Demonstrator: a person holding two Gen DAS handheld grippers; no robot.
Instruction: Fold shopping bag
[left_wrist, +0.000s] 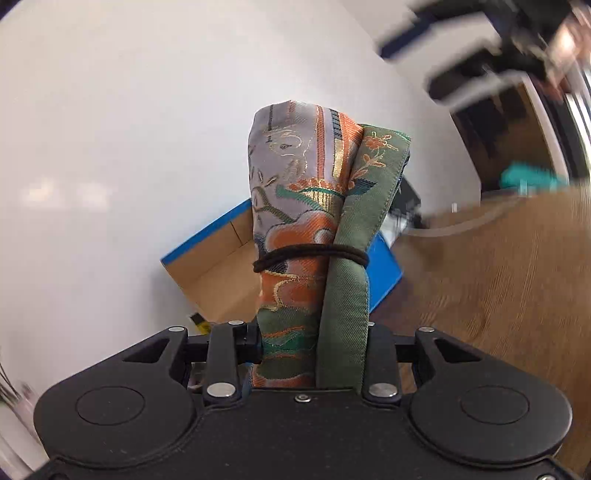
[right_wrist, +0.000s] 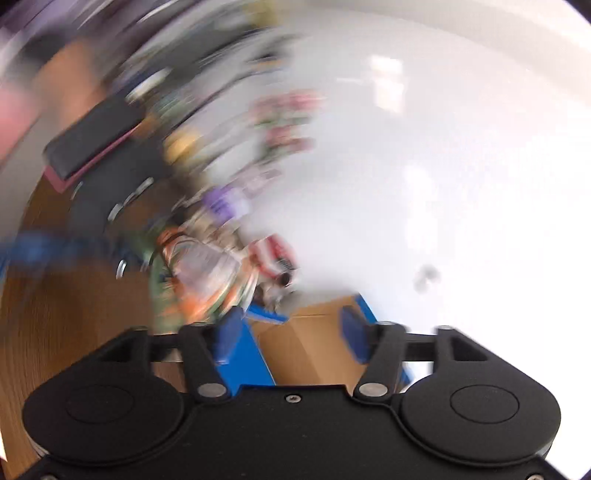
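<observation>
Clamping the rolled shopping bag (left_wrist: 310, 229) by its lower end, the left gripper (left_wrist: 314, 350) holds it upright, a black elastic band (left_wrist: 310, 256) cinched round its middle and the green strap folded alongside. Behind it sits a cardboard box with blue edges (left_wrist: 210, 254) (partly hidden by the roll) on the white table (left_wrist: 110, 147). The right gripper (right_wrist: 290, 332) stands spread apart with nothing between its blue pads (right_wrist: 227, 332); its view is heavily blurred.

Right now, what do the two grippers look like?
Both are matte black plastic with two round discs on top and silver rivets on the linkage bars. The right gripper has blue finger pads. The left gripper looks the same; its pads are mostly hidden.
</observation>
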